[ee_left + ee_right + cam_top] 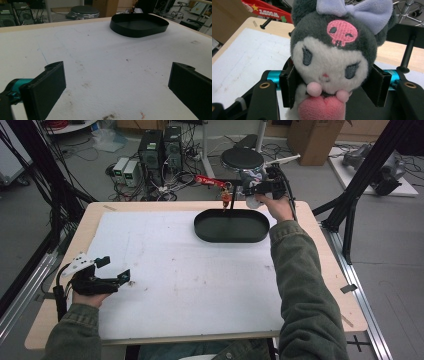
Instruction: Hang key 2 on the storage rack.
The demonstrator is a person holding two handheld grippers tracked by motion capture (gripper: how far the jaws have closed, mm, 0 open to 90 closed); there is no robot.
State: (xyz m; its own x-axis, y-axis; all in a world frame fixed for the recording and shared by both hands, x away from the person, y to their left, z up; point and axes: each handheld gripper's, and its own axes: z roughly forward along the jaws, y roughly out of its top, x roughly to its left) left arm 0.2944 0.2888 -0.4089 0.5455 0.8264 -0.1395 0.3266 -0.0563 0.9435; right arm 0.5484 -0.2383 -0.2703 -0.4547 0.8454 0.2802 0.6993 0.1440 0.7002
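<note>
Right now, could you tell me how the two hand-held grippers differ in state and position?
The left hand-held gripper stands open with nothing between its jaws, low over the white mat; the right hand-held gripper is shut on a plush toy, raised beyond the black tray. Both have black jaws.

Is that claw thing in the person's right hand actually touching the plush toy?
Touching. The right gripper view shows the right gripper with both black pads pressed against the sides of the plush toy, squeezing it between them.
</note>
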